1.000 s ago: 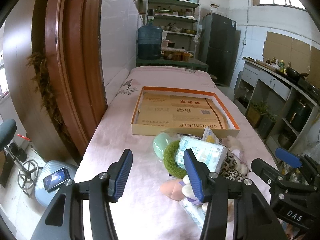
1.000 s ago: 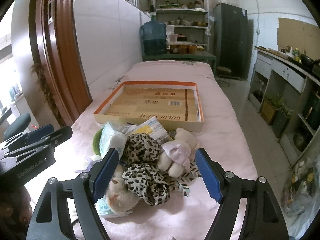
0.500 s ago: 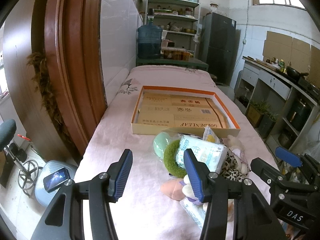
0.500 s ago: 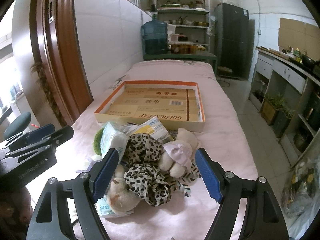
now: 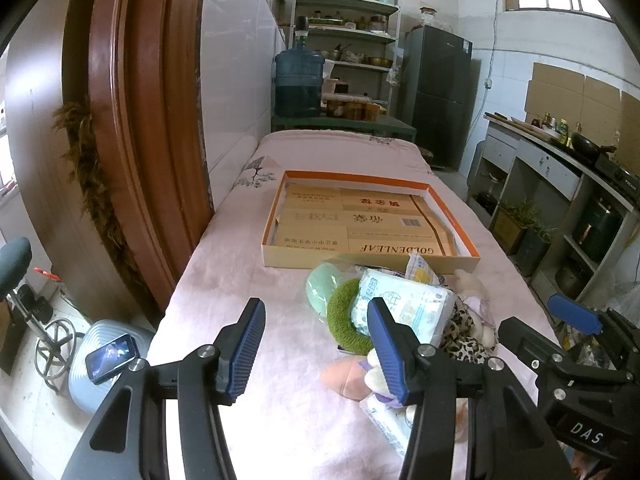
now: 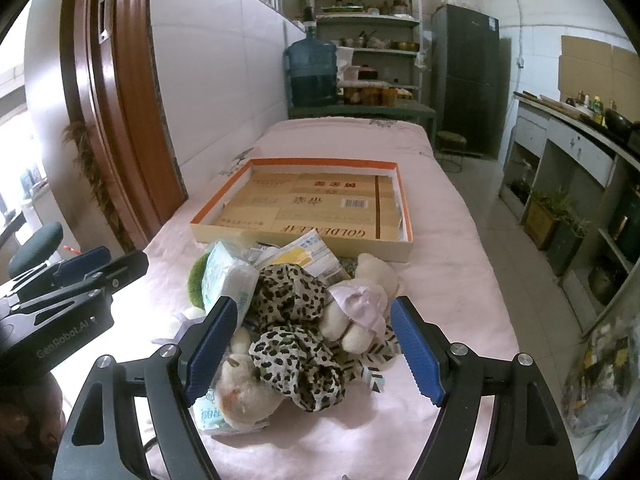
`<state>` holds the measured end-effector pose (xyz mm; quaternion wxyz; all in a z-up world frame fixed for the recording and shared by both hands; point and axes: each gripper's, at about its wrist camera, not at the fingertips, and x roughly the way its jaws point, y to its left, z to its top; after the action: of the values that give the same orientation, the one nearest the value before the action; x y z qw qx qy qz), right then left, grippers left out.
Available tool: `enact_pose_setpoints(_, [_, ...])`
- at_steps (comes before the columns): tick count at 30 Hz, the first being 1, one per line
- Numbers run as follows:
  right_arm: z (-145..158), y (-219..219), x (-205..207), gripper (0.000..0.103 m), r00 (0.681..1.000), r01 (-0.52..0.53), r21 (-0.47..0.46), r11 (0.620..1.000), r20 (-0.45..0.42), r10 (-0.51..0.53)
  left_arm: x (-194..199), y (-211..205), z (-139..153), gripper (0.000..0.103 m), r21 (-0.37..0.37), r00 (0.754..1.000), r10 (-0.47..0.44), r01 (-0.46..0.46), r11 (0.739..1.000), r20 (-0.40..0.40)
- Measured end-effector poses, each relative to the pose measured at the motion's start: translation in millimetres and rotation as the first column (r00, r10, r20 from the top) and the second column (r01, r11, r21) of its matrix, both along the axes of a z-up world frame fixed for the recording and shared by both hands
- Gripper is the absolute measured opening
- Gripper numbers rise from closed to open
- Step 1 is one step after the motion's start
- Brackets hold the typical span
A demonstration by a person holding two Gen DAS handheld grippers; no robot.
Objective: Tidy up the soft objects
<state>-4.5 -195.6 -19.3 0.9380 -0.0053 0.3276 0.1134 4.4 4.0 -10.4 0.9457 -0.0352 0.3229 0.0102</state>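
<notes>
The left gripper (image 5: 316, 344) is held wide open above the pink cloth (image 5: 248, 280), with nothing between its jaws and nothing touched. The right gripper (image 6: 312, 344) is likewise spread wide, and nothing is gripped; the leopard-print cloth (image 6: 298, 364) and a small plush toy (image 6: 356, 316) are seen between its blue pads from above. The pile of soft things is heaped just in front of the shallow cardboard tray (image 6: 224, 208), which is lined with flattened cartons.

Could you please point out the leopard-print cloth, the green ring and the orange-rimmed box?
leopard-print cloth (image 6: 298, 364), right wrist view, front fold.
green ring (image 5: 343, 312), left wrist view, left arc.
orange-rimmed box (image 6: 405, 200), right wrist view, right rim.
</notes>
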Motion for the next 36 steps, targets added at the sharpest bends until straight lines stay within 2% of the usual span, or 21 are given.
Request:
enact_pose_setpoints(21, [0, -6, 1, 0.08, 1.0, -0.002, 0.006, 1.0, -0.014, 0.002, 1, 3, -9, 0.053, -0.012, 1.0, 0.005, -0.005, 1.0, -0.018])
enact_pose_setpoints(27, [-5, -1, 9, 0.08, 0.999, -0.035, 0.03, 0.999, -0.037, 0.036, 6, 9, -13, 0.053, -0.033, 1.0, 0.007, -0.008, 0.999, -0.027])
enact_pose_setpoints(34, [-12, 18, 29, 0.078, 0.989, -0.123, 0.112, 0.986, -0.067, 0.131, 25, 18, -26, 0.053, -0.113, 0.993, -0.106, 0.1, 0.989, -0.046])
enact_pose_setpoints(36, [-16, 22, 37, 0.071, 0.986, -0.133, 0.13, 0.982, -0.079, 0.144, 30, 21, -31, 0.053, -0.143, 0.99, -0.133, 0.124, 0.982, -0.053])
